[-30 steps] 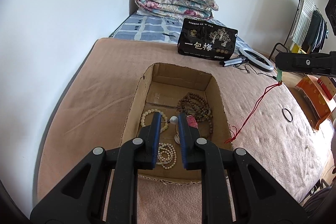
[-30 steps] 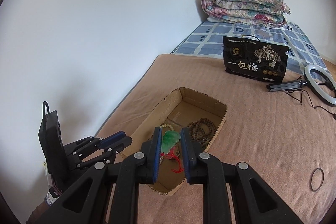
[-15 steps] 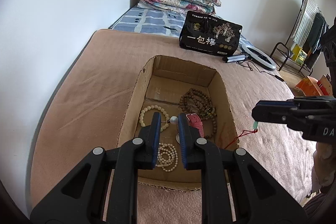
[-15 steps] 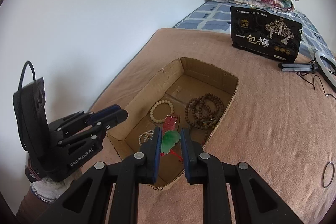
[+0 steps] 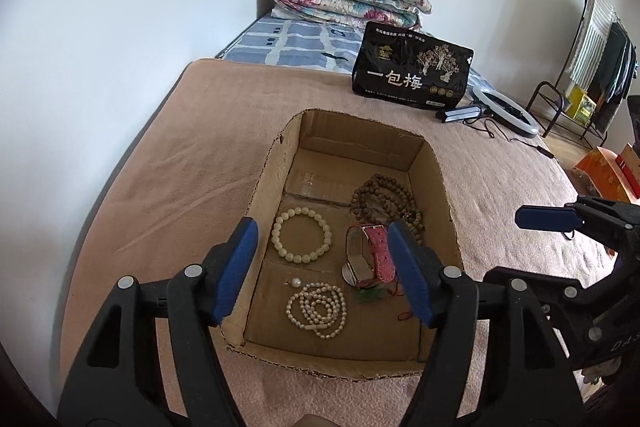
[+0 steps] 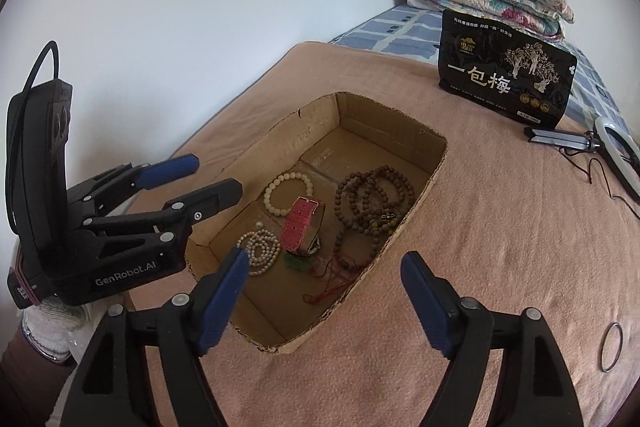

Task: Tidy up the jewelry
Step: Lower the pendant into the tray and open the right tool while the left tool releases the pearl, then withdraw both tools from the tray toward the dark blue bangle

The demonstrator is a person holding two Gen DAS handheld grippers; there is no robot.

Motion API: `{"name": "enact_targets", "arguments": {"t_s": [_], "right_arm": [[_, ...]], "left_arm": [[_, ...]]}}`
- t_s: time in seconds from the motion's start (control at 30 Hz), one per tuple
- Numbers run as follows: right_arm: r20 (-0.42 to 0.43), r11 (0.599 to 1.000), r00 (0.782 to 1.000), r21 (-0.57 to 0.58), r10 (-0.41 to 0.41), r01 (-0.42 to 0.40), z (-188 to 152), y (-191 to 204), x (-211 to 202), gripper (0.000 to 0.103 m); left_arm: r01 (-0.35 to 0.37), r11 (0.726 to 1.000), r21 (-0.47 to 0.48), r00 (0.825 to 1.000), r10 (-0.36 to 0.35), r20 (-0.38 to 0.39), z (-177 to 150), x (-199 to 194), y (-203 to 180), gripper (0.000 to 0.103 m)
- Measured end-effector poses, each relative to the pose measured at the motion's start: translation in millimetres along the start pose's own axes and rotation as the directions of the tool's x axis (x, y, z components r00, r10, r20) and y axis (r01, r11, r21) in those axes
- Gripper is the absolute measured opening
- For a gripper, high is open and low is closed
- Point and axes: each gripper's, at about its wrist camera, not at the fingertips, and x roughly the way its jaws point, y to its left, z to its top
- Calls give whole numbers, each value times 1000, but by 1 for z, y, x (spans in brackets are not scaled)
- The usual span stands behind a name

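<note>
We are at the letting-go step of the sorting: both pairs of jaws are opening and nothing sits between either pair; the left gripper (image 5: pixel 322 267) hangs over the near end of the open brown cardboard box (image 6: pixel 436 163) on the bed, and the right gripper (image 6: pixel 320 291) hangs over the near right wall of that box

Inside the box, the green carved pendant on its red cord (image 6: pixel 298 263) lies loose on the floor near the front wall, its cord trailing toward the right wall; the small string of white pearl beads (image 5: pixel 318 305) lies just left of it, with a single pearl at its upper edge; the pink strap watch (image 6: pixel 300 227) sits in the middle, the pale round-bead bracelet (image 5: pixel 301 235) toward the left wall, and the long dark wooden bead strand (image 6: pixel 372 203) coiled against the right wall

We judge these two pieces delivered; one thin dark ring (image 6: pixel 611 347) lies on the tan blanket (image 6: pixel 500 227) well to the right of the box, outside it; the next move, as we read it, calls for lifting the right jaws clear of the box wall, carrying them across to that ring, and closing low against the soft blanket, since the ring lies flat and offers little to catch
</note>
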Motion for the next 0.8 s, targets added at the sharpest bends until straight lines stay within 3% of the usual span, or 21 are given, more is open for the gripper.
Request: {"name": "enact_targets", "arguments": {"t_s": [0.33,0.8], "right_arm": [[25,999,999,-8,-37,37,-5,-7,-7,99],[76,997,994,18,-74,73,-13,-18,-36,100]], "left_arm": [[-5,1000,-7,1000,5,-1,1,-3,-1,69],[-2,1000,12,999,2,41,2,-30,-21,69]]}}
